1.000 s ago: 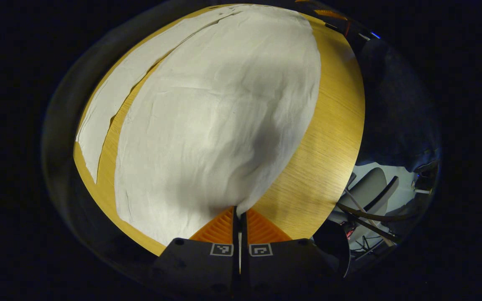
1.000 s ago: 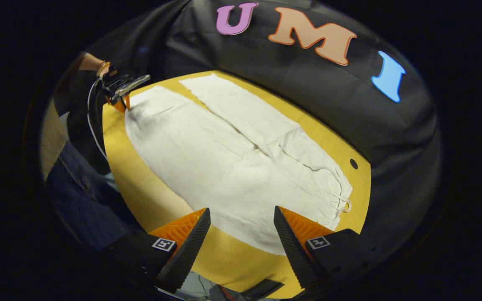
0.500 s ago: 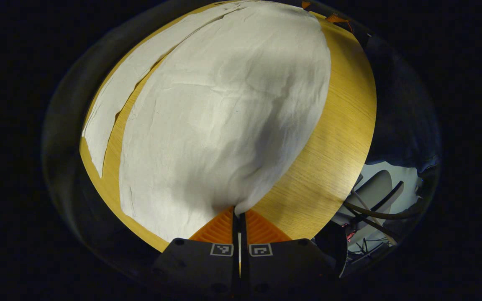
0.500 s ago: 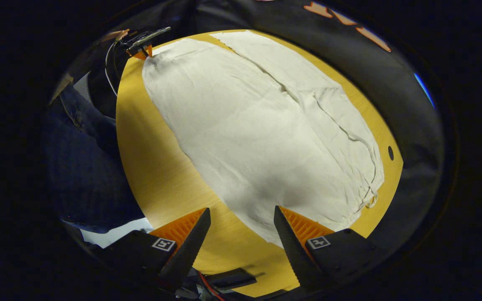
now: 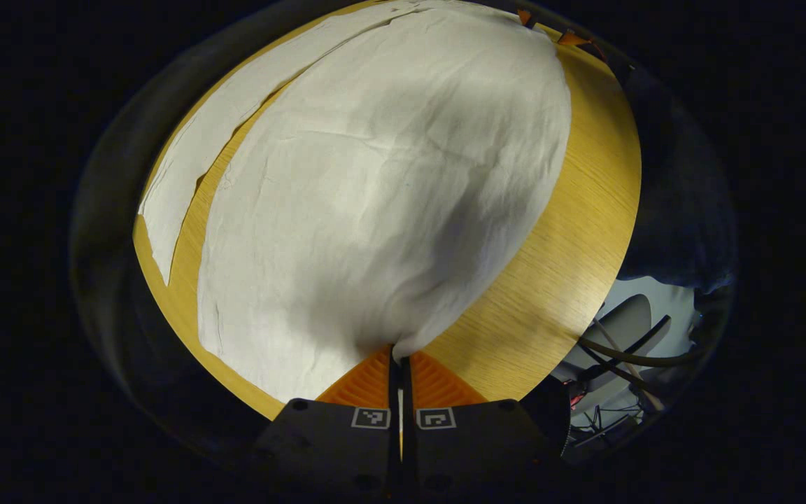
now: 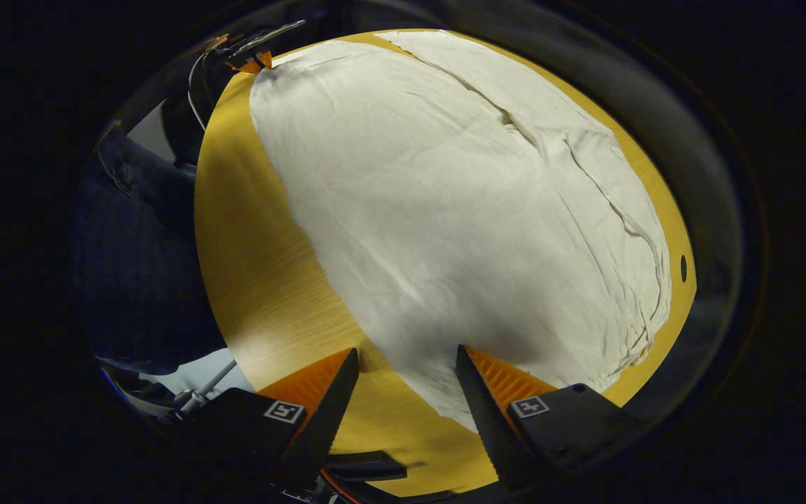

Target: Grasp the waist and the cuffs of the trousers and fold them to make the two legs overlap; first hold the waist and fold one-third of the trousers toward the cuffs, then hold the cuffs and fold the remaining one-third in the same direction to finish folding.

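Cream trousers [image 6: 459, 210] lie flat on the wooden table [image 6: 256, 238], both legs side by side. In the left gripper view the near leg [image 5: 375, 196] stretches away from my left gripper [image 5: 399, 358], which is shut on the cuff's near corner. That same gripper [image 6: 252, 59] appears far off in the right gripper view, pinching the cuff. My right gripper [image 6: 406, 353] is open, low over the waist's near corner [image 6: 445, 392]. One finger [image 6: 476, 392] is over the cloth and the other finger [image 6: 333, 399] over bare wood.
The far leg [image 5: 186, 168] lies apart from the near one, with a strip of table between them. A small dark hole [image 6: 683, 268] marks the table past the waist. A person's dark clothing [image 6: 137, 280] borders the table's near side. Chair parts and cables [image 5: 627, 336] sit below the table edge.
My right gripper has come down and closer to the waist corner, still open. My left gripper stays shut on the cuff, hardly moved.
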